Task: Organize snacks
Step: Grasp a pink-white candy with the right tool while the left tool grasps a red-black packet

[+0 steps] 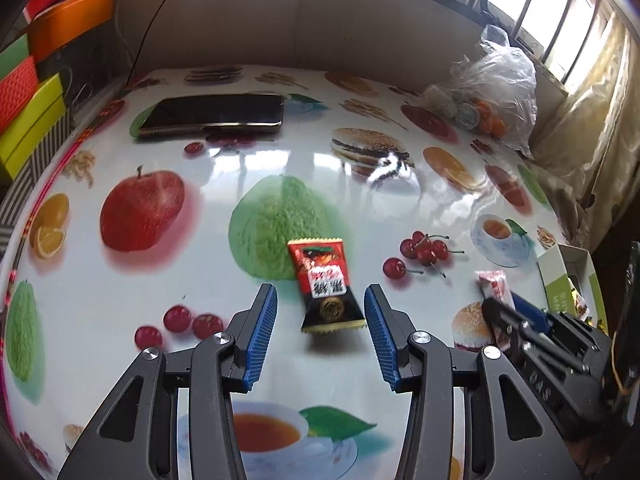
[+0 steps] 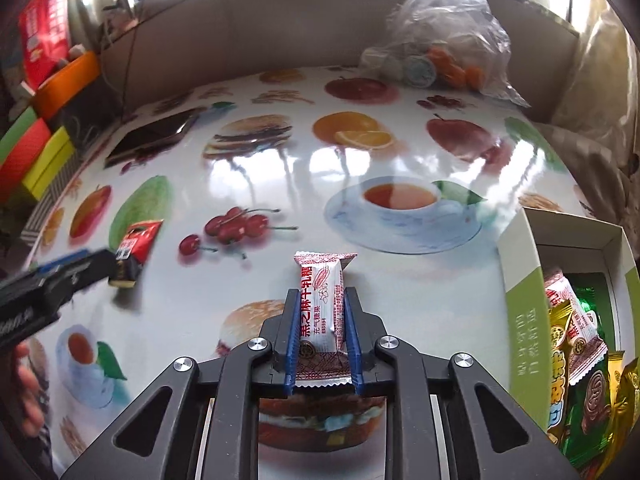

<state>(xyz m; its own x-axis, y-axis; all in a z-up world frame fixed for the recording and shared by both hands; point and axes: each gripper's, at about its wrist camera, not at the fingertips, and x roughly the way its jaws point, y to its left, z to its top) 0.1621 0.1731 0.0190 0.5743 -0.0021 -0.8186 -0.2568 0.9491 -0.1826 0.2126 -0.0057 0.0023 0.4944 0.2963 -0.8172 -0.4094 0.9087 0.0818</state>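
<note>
Right gripper (image 2: 322, 322) jaws clamped on white-red nougat wrapper (image 2: 320, 304), mid-bench. Left gripper (image 1: 320, 320) jaws apart around red-black snack packet (image 1: 326, 284). Next: carry nougat into green-white cardboard box (image 2: 524, 300), bench's right edge.

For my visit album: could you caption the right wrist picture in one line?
Right hand-held gripper clamps a white-and-red candy bar above the fruit-print table, beside a green snack box.

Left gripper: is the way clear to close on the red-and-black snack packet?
Probably yes. The left gripper is open with the red-and-black snack packet lying partly between its fingers, nothing else near it on the table.
</note>
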